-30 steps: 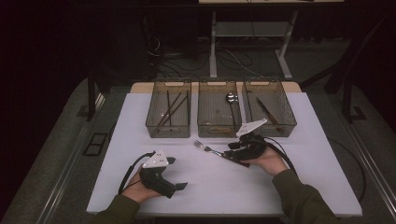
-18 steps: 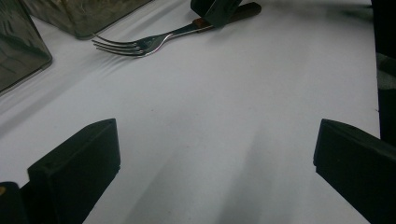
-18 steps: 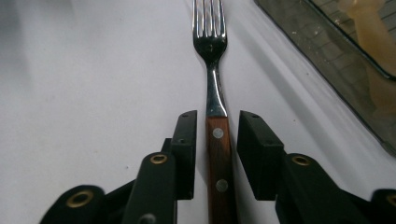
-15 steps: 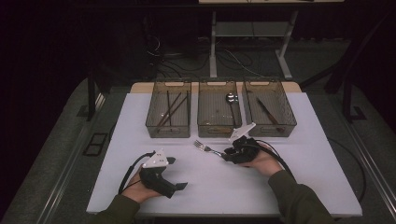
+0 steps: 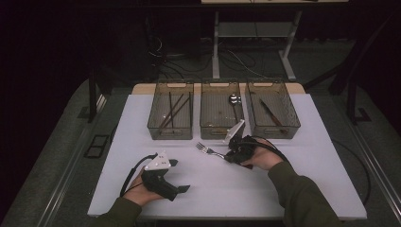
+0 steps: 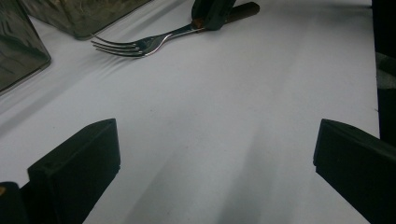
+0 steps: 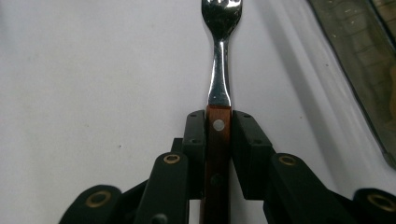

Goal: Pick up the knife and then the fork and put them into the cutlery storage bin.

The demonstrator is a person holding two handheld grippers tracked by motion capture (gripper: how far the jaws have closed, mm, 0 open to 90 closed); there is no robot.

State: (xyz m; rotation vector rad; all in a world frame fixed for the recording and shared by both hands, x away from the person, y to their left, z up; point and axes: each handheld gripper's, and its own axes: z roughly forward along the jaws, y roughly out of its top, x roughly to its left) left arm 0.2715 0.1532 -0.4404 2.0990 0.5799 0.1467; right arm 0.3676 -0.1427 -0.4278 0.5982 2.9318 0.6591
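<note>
High view: right gripper [image 5: 235,154] down on the white table [image 5: 307,142], just in front of the middle one of three clear smoky plastic bins [image 5: 222,109], jaws having just been closing with the wooden-handled steel fork [image 5: 209,150] between them. Fork flat on the table, tines aimed left, away from the gripper, just ahead of that middle bin's near wall. Left gripper [image 5: 177,177] parked nearer the table's front edge, well left of the fork, holding nothing. Spoon-like piece in the middle bin, dark sticks in the left bin [image 5: 171,113], a long utensil in the right bin [image 5: 273,108].

Left gripper view: own jaws wide apart, bare tabletop between them. Fork [image 6: 140,44] lying beyond, with the other gripper's pads on its brown handle.

Right gripper view: pads pressed against both sides of the fork's reddish-brown handle [image 7: 217,154], right at the rivet, steel neck and tines running straight ahead. Grip looks centred and square.

Step in hand, by the look of it: picking up the fork for sorting. Next move calls for a firm squeeze, a clean lift off the table, then a carry over a bin rim. Which bin, hard to call from here.
</note>
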